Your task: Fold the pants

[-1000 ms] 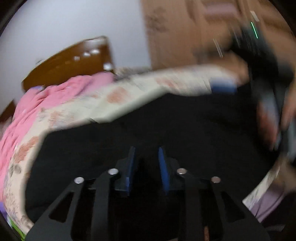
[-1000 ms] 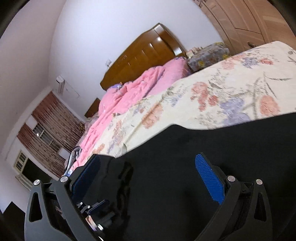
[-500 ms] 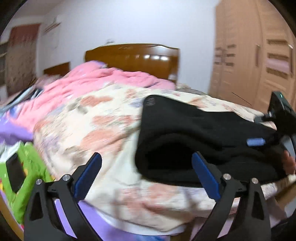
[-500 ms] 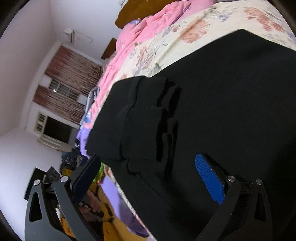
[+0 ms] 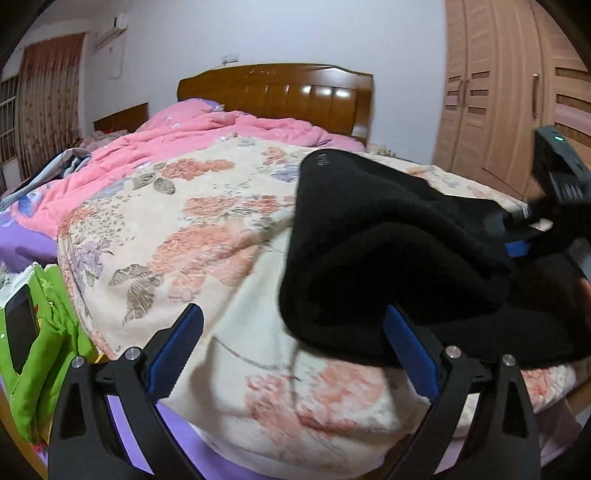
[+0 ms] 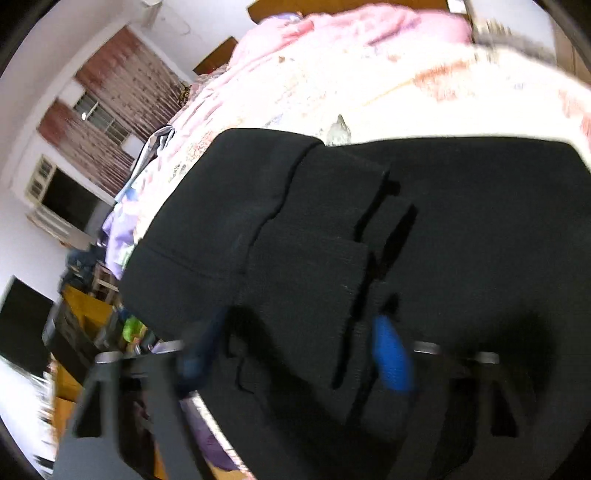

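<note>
— Pants (image 5: 388, 258), black, lying in a folded heap on the bed (image 5: 221, 229), near its foot edge and toward the wardrobe (image 5: 491, 103) side. They sit on the flowered cover (image 5: 207, 206), and the pink quilt (image 5: 207, 129) is bunched well behind them, up by the headboard (image 5: 280, 92).

— And the left gripper (image 5: 293, 343)?

— Jaws spread wide, nothing pinched. It hangs over the foot corner of the bed, angled down. Its right finger (image 5: 410, 354) is just beside the near fold of the pants; whether it touches the cloth I cannot tell. The left finger (image 5: 177, 347) is over bare cover.

— The right one?

— From the left wrist view it is off at the far end of the pants, dark and mostly hidden; only a blue pad (image 5: 517, 246) shows against the cloth. From its own camera, the right gripper (image 6: 295, 354) is blurred, and its jaws are closing with a thick stack of black layers between them. The blue pad on one side (image 6: 391, 358) is right against the cloth; the other is smeared, so I cannot say the pads press yet.

— How do the pants look from there?

— Several layers stacked, with stepped edges and a seam running across the top piece (image 6: 266, 206). They fill most of the view, with the cover beyond them.

— Anything else around?

— A green bag (image 5: 48, 354) with a dark phone (image 5: 20, 332) at the left of the bed, curtains (image 5: 48, 99) at a window, and an air conditioner (image 5: 110, 29) high on the wall.
</note>
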A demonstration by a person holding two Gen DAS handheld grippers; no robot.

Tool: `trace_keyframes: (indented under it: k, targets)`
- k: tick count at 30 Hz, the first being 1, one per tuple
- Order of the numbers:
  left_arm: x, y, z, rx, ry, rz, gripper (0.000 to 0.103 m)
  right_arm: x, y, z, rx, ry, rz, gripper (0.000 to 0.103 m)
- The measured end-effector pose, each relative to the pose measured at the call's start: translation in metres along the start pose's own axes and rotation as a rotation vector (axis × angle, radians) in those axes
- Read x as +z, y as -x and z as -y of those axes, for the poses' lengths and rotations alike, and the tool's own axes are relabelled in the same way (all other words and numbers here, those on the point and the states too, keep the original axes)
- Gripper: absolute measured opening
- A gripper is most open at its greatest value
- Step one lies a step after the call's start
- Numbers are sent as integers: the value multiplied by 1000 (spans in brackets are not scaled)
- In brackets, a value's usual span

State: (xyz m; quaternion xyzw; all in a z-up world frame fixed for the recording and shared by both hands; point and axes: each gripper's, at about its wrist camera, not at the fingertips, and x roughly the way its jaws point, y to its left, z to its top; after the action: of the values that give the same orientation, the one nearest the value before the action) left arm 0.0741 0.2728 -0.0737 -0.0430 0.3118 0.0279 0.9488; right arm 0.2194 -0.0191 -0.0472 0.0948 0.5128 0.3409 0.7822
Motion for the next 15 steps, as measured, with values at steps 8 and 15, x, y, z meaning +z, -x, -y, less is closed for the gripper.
trace_keyframes:
  k: [8, 15]
  targets:
    - [17, -21, -34, -11, 158, -36, 75, -7, 50, -23, 102, 24, 253, 18]
    - [17, -14, -10, 22, 42, -26, 68, -50, 92, -20, -2, 119, 305, 18]
